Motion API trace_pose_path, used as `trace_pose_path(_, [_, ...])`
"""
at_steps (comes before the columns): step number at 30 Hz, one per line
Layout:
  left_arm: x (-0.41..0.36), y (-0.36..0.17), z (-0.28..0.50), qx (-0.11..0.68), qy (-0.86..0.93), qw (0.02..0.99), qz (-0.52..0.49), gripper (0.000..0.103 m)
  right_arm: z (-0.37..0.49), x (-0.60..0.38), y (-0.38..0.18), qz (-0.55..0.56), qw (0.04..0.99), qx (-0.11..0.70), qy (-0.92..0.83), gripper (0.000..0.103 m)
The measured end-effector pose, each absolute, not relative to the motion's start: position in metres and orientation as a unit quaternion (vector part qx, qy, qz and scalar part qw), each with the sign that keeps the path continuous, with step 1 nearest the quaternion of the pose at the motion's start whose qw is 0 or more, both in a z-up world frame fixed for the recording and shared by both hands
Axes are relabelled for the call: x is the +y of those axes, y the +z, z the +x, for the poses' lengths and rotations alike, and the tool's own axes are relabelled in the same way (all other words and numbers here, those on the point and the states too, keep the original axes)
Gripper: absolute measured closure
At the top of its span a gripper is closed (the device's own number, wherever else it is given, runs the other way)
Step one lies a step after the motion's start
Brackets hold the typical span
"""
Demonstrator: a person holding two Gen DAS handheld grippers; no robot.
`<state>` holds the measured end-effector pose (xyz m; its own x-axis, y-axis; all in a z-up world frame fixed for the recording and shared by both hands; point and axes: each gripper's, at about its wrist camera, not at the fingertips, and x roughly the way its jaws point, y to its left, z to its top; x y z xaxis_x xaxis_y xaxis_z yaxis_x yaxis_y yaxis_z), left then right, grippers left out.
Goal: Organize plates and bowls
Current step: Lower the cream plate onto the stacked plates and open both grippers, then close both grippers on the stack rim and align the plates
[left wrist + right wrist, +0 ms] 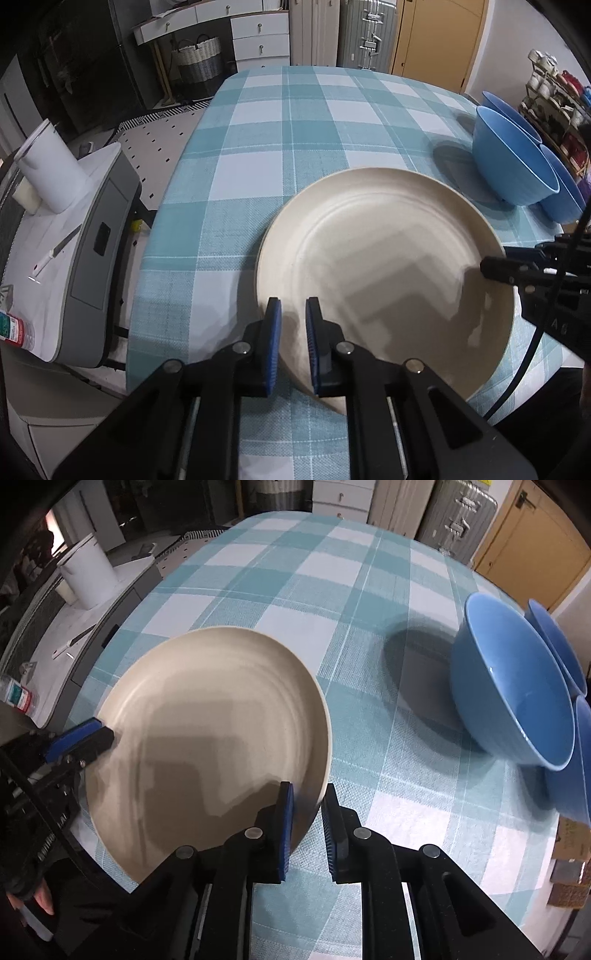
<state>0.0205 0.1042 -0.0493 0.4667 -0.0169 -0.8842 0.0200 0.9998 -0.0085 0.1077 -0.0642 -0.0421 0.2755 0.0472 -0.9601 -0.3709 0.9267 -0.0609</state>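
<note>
- While pinching the cream plate (369,240) from two sides, treat both grips as one. Left gripper (293,310) clamped on the near-left rim at the bottom of the left wrist view, a blue pad on either side of the edge.
- Right gripper (306,794) likewise closed on the plate's rim, bottom centre of the right wrist view, one pad inside the rim and one outside.
- Plate in mid-frame over the checked tablecloth (258,129), close to the table's near edge. Flat on the cloth or just lifted off it: cannot tell.
- Three blue bowls (517,701) clustered at the right of the frame, touching one another, apart from the plate.
- Probably mid-carry or mid-placement, judging by the task.
- Move both hands together at one pace to avoid twisting the rim between the two pinches.
- Hold level, with no tipping toward either side. Thin rim and a smooth-looking surface, so likely slippery.
- Steer wide of the bowls on the right, given the risk of knocking the leaning ones over.
- Set down flat before letting go, then release both sides together.
</note>
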Motion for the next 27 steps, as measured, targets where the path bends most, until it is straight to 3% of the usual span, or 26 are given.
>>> trace_pose_path(9, [0.109,-0.05,0.022,0.517,-0.015,0.856,-0.01,0.092,0.102,-0.064,-0.038,-0.162,0.792,0.575,0.127,0.088])
trace_pose_path(14, [0.111,-0.046,0.021,0.517,-0.019,0.856,-0.029,0.09,0.099,-0.072,-0.033,-0.15,0.8,0.565,0.133,0.082])
trace_pose_path(17, [0.111,-0.044,0.021,0.514,-0.022,0.856,-0.041,0.076,0.098,-0.082,-0.026,-0.115,0.809,0.558,0.147,0.082])
trace_pose_path(19, [0.112,-0.04,0.021,0.506,-0.016,0.861,-0.047,0.05,0.098,-0.087,-0.022,-0.101,0.816,0.55,0.144,0.08])
trace_pose_path(20, [0.113,-0.039,0.021,0.503,-0.016,0.863,-0.052,0.051,0.098,-0.091,-0.02,-0.088,0.819,0.548,0.147,0.079])
trace_pose_path(23, [0.116,-0.037,0.024,0.507,-0.016,0.86,-0.058,0.051,0.099,-0.101,-0.02,-0.05,0.819,0.55,0.157,0.067])
trace_pose_path(25, [0.121,-0.037,0.025,0.509,-0.01,0.858,-0.069,0.051,0.1,-0.107,-0.02,-0.028,0.82,0.549,0.157,0.044])
trace_pose_path(27, [0.126,-0.04,0.025,0.514,-0.01,0.854,-0.081,0.051,0.101,-0.114,-0.02,-0.003,0.827,0.542,0.151,0.03])
